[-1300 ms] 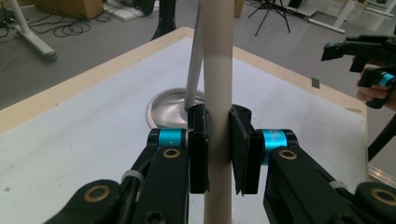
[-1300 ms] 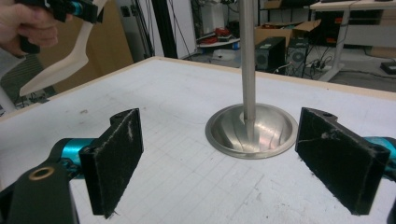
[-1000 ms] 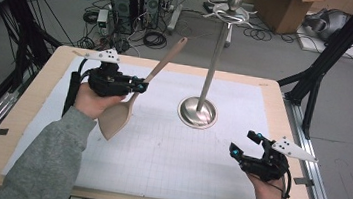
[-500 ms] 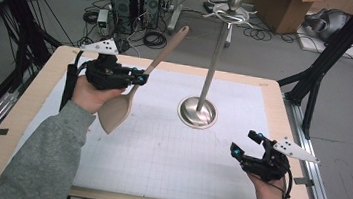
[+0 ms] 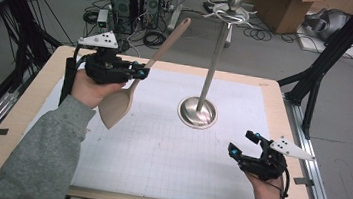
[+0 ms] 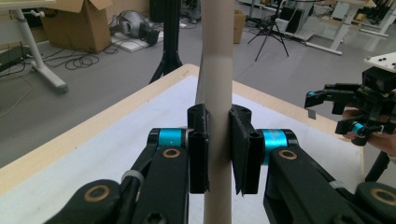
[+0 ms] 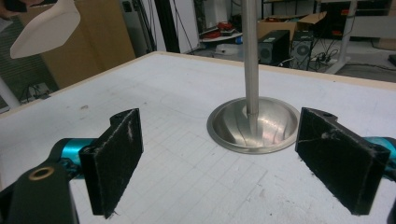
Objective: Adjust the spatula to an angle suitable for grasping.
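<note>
The left claw (image 5: 140,71) sits at the upper left of the high view, jaws clamped, grey-sleeved forearm reaching up-frame. The right claw (image 5: 243,145), lower right, gapes open, seemingly hovering low.

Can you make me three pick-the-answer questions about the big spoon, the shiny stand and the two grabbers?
1. Where is the pale wooden spoon?
A. flat on the mat
B. lifted in the left gripper
C. hanging on the stand

2. What colour is the tall metal stand with a round base?
A. silver
B. red
C. green

3. How are the fingers of the right gripper?
A. shut on the spoon
B. shut on the stand
C. open with nothing between them

Answers:
1 B, the left gripper view has its fingers pressed on the handle, and the bowl hangs above the table.
2 A, its pole and base shine silver.
3 C, the right gripper view has the pads wide apart.
</note>
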`<state>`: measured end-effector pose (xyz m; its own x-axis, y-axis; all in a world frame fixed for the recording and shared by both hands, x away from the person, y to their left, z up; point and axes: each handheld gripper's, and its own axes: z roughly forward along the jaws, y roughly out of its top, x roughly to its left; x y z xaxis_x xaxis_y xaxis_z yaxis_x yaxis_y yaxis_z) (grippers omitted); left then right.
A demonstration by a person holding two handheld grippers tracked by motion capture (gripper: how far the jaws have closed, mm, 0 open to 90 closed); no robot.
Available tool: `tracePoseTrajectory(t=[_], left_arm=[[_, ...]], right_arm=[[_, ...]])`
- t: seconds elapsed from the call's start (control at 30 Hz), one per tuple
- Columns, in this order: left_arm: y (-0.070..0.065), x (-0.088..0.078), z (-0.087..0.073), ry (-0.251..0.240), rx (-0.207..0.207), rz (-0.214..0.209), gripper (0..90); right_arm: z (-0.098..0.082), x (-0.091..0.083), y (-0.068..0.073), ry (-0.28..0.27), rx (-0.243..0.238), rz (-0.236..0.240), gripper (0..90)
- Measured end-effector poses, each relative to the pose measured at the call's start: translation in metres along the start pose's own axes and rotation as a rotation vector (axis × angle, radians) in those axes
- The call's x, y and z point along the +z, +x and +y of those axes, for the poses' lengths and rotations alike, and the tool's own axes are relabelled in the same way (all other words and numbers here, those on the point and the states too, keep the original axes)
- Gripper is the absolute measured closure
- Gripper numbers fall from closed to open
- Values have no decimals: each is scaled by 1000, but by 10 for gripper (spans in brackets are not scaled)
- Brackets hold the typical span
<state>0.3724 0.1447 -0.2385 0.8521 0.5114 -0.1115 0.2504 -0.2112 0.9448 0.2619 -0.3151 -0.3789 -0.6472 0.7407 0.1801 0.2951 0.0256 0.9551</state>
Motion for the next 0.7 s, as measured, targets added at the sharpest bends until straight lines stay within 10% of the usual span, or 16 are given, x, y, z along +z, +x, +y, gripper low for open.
tracePoseTrajectory(t=[0.7], left_arm=[[-3, 6, 16, -11, 18, -14, 781]], right_arm=[[-1, -2, -2, -12, -6, -1, 142]])
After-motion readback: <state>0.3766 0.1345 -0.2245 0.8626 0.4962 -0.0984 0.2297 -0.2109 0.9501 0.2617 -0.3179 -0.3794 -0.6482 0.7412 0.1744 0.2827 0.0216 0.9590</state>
